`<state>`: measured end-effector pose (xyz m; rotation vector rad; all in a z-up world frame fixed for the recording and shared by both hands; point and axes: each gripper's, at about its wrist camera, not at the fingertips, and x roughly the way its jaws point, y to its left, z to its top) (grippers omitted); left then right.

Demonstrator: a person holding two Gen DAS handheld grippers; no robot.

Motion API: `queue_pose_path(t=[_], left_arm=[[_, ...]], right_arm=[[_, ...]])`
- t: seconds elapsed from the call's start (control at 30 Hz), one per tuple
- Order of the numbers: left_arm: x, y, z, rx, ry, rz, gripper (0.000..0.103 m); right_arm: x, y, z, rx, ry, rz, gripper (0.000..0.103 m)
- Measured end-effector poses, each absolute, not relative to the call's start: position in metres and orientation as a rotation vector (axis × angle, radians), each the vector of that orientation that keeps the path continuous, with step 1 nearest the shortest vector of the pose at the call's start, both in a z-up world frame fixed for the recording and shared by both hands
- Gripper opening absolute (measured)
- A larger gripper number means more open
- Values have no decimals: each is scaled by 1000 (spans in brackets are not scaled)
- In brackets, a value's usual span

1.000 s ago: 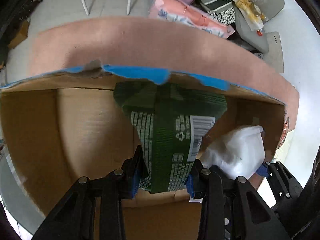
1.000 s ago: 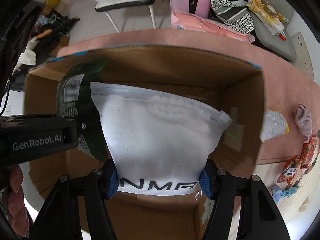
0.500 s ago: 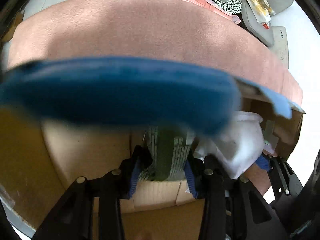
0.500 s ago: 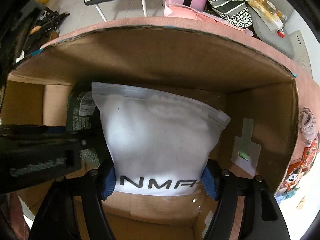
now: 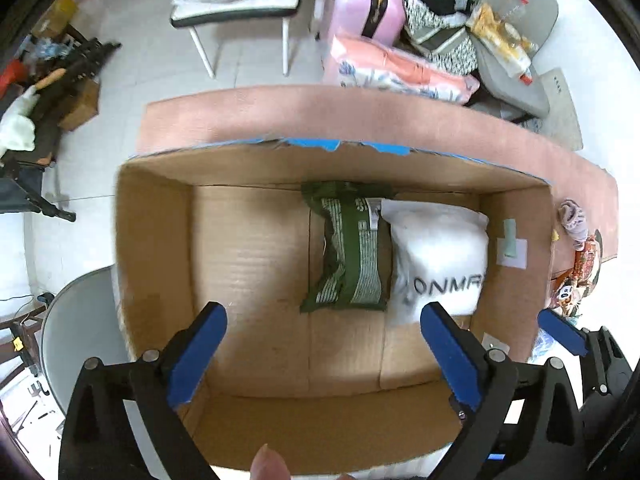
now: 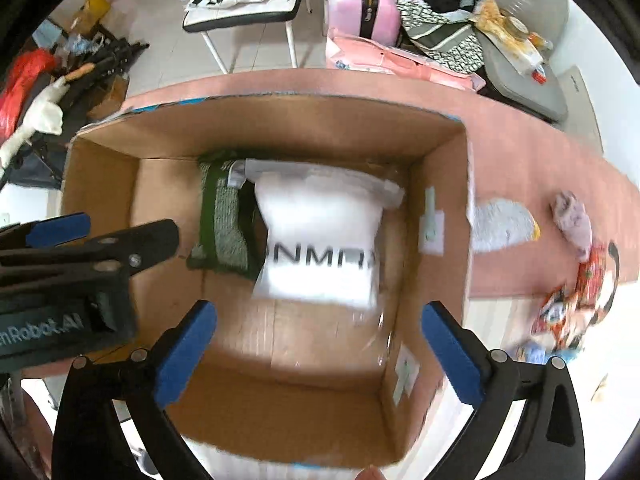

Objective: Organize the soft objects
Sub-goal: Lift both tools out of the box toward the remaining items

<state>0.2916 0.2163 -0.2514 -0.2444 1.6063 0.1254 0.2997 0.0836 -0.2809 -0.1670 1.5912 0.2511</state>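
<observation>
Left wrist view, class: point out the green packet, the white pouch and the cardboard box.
green packet (image 5: 350,246), left wrist view, its middle.
white pouch (image 5: 438,240), left wrist view, its plain upper face.
cardboard box (image 5: 154,240), left wrist view, its left wall.

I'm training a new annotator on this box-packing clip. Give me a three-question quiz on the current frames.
1. True or false: the left gripper is clamped on the green packet.
2. What lies directly beside the green packet in the cardboard box?
A. a white pouch
B. a pink sock
C. a folded towel
3. Fill in: the pale purple cloth lies ___ the box, on the pink mat.

Key: 1 false, its jaws stand open and empty; 2 A, the white pouch; 3 outside.
</observation>
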Motion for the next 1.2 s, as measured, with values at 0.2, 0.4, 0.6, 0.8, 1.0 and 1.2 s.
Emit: queue_pose_path(t=[0.2, 0.4, 0.6, 0.8, 1.0, 1.2], left_arm=[[248, 216, -227, -198, 1503, 194, 99], [208, 204, -199, -170, 1427, 239, 99], [178, 197, -166, -205, 1360, 259, 99], [160, 184, -138, -230, 1312, 261, 99], [175, 131, -105, -71, 1213, 268, 99], [222, 40, -111, 145, 1185, 163, 99]], right_arm=[[263, 65, -253, -116, 1506, 251, 103], [232, 51, -216, -125, 1403, 267, 103], [207, 36, -176, -113, 1342, 304, 103], [190, 16, -155, -7, 1345, 382, 103], [191, -36, -154, 115, 1298, 373, 103], [214, -160, -184, 360, 1377, 208, 103]])
